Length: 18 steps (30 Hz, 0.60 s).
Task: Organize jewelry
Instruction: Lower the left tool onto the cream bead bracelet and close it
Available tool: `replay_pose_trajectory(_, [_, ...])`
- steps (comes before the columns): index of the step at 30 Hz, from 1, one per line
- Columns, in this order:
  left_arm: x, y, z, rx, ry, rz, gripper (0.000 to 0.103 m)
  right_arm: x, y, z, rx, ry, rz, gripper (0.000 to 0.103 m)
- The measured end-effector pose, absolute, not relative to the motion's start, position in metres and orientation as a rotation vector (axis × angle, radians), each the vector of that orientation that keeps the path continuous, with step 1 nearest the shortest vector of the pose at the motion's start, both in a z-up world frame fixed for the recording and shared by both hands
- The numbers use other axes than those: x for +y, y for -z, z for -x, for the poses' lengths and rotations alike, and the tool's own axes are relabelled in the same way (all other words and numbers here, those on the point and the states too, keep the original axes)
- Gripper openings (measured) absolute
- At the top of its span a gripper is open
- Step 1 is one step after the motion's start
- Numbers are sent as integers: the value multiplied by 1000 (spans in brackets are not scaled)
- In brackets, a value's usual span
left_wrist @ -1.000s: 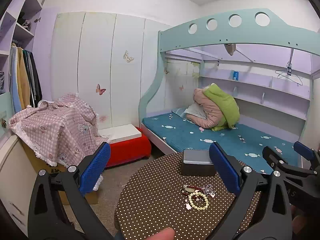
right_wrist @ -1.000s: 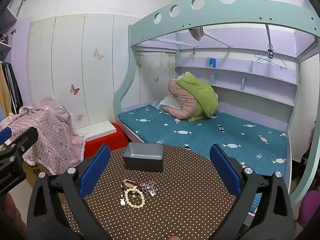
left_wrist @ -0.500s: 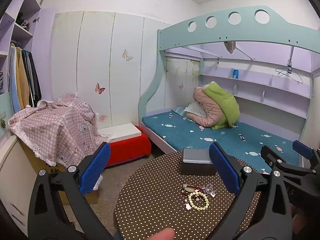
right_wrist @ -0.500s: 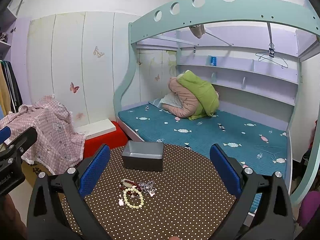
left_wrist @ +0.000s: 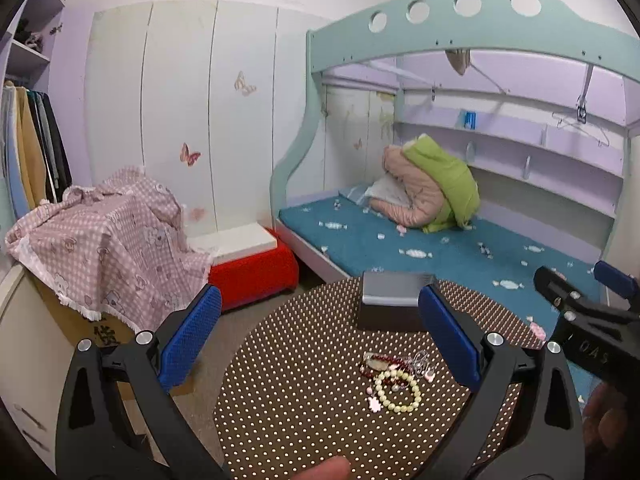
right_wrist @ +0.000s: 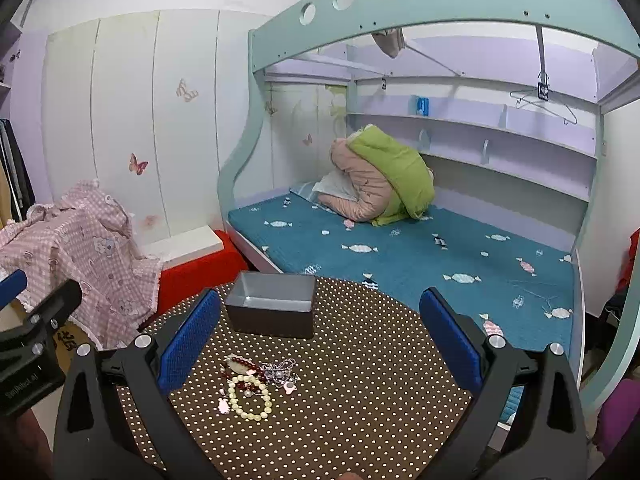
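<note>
A small pile of jewelry lies on the round brown dotted table (left_wrist: 296,396): a cream pearl bracelet (left_wrist: 397,391), a dark red bead bracelet (left_wrist: 378,362) and a silver piece (left_wrist: 420,360). An open grey box (left_wrist: 394,306) stands behind it. In the right wrist view the pearl bracelet (right_wrist: 248,398), red beads (right_wrist: 238,364), silver piece (right_wrist: 280,370) and box (right_wrist: 272,310) show too. My left gripper (left_wrist: 320,340) is open and empty above the table's near side. My right gripper (right_wrist: 320,340) is open and empty, above the table's near side.
A bunk bed with a teal mattress (right_wrist: 420,252) stands behind the table. A red stool (left_wrist: 250,272) and a pink checked cloth over a carton (left_wrist: 100,236) stand at the left. The other gripper shows at the frame edge in the left wrist view (left_wrist: 580,328) and in the right wrist view (right_wrist: 32,340).
Both grippers have drifted slightly; the table and box sit a little differently in each view. The jewelry has not moved and both jaws stay open.
</note>
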State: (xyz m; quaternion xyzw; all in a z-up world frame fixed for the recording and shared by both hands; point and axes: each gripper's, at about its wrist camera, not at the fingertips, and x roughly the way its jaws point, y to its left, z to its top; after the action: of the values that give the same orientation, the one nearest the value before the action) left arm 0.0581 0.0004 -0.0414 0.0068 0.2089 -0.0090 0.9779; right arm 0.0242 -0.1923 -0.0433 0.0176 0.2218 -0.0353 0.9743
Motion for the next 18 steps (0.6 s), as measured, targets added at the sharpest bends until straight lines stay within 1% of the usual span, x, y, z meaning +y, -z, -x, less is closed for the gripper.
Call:
replay_pose_trajectory(4, [-1, 70, -80, 499, 15, -23, 98, -199, 64, -39, 508, 86, -38, 96])
replay_pose_trajectory(14, [-10, 168, -133, 720, 19, -70, 98, -213, 117, -69, 676, 97, -44, 96])
replay_pose_trajectory(18, [-21, 199, -146, 785, 39, -93, 98, -217, 133, -74, 726, 102, -47, 96])
